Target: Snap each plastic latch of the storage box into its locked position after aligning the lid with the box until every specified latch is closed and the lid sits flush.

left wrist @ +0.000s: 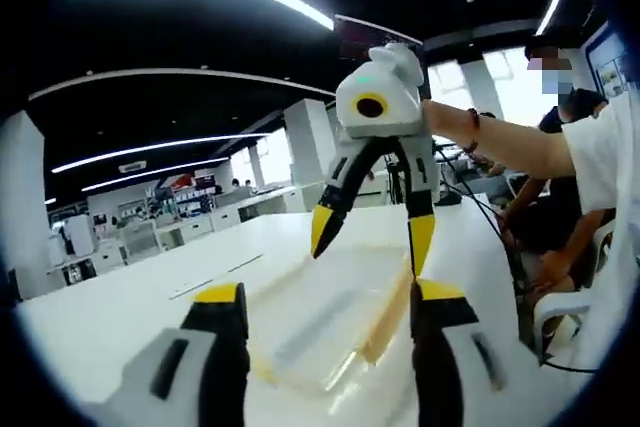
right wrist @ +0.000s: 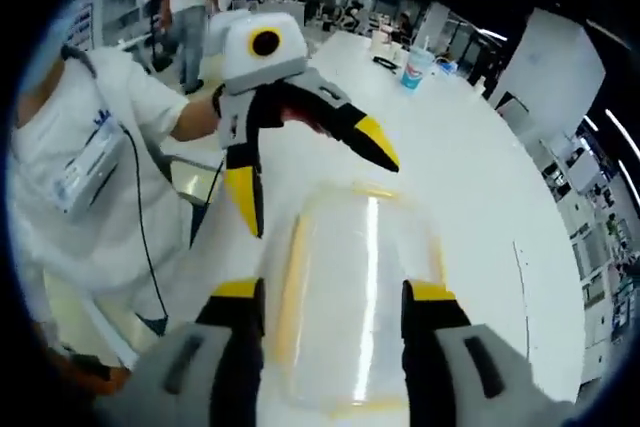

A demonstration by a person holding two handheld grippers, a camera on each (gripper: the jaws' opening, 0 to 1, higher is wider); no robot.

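**Both tongs spread above the box, nothing gripped**

Left tongs (left wrist: 328, 297): jaws apart, released, pointing across the table (left wrist: 120, 297) over the near end of the box (left wrist: 330, 322). In the right gripper view they (right wrist: 315, 187) hang from above, held by a hand (right wrist: 215, 112) on an outstretched arm, yellow tips splayed over the box's far end.

Right tongs (right wrist: 335, 297): jaws apart, also released, straddling the near end of the box (right wrist: 365, 287). In the left gripper view they (left wrist: 368, 237) reach down from the person's extended arm, tips just above the box; can't tell if touching.

One clear box with yellowish edges, lying flat on the white table between the two tongs. Latch state too blurred to read.

One cup (right wrist: 417, 67) far off on the table.
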